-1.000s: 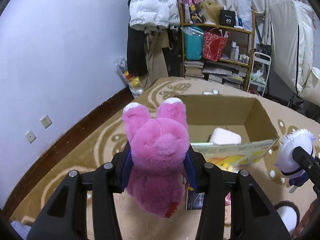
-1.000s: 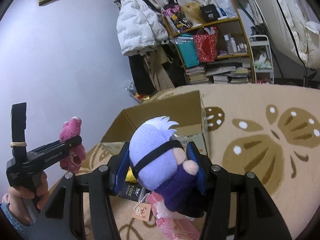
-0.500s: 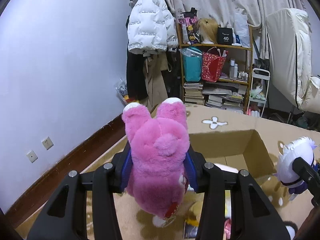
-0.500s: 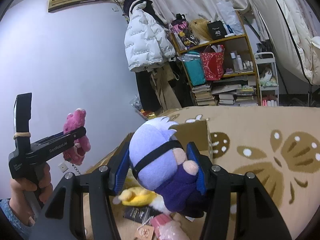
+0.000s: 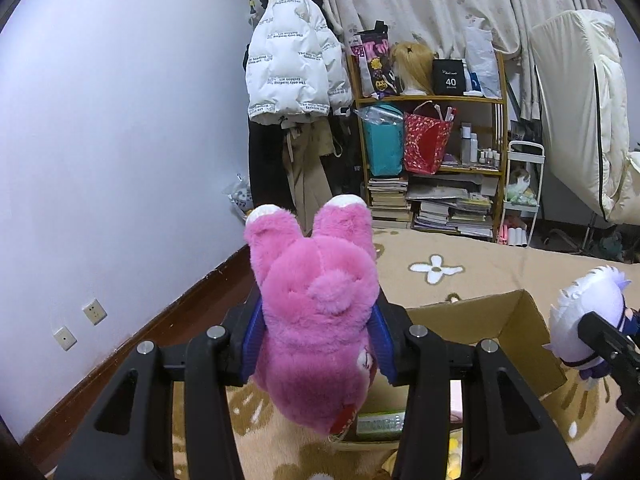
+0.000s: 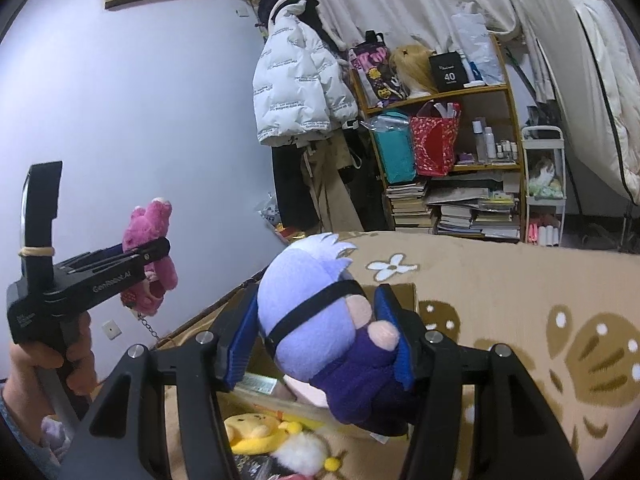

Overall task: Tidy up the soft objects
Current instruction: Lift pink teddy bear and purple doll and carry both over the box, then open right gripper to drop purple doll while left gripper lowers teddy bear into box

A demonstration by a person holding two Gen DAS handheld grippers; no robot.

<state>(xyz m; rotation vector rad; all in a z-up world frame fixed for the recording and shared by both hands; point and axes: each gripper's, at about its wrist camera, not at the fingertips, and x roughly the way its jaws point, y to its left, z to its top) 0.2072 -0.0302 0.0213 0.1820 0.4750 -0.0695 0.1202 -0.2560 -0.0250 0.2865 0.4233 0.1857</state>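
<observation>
My left gripper (image 5: 316, 336) is shut on a pink plush bear (image 5: 316, 304), held in the air with its white-tipped ears upward. In the right wrist view the same pink bear (image 6: 150, 232) hangs at the left from the left gripper (image 6: 158, 248), held by a person's hand (image 6: 24, 368). My right gripper (image 6: 316, 336) is shut on a plush doll (image 6: 308, 320) with lavender hair, a black blindfold and a purple body. That doll (image 5: 588, 304) also shows at the left wrist view's right edge. An open cardboard box (image 5: 516, 320) lies low beneath both grippers.
A yellow plush (image 6: 256, 432) and a white fluffy toy (image 6: 304, 452) lie by the box on the tan patterned rug (image 5: 460, 256). Against the far wall stand a cluttered wooden shelf (image 5: 432, 100), a hanging white jacket (image 5: 288, 72) and a white cart (image 5: 524, 192).
Both grippers have risen with their plush toys still held. The box and the rug have dropped lower in both views, and more of the shelf and wall shows.
</observation>
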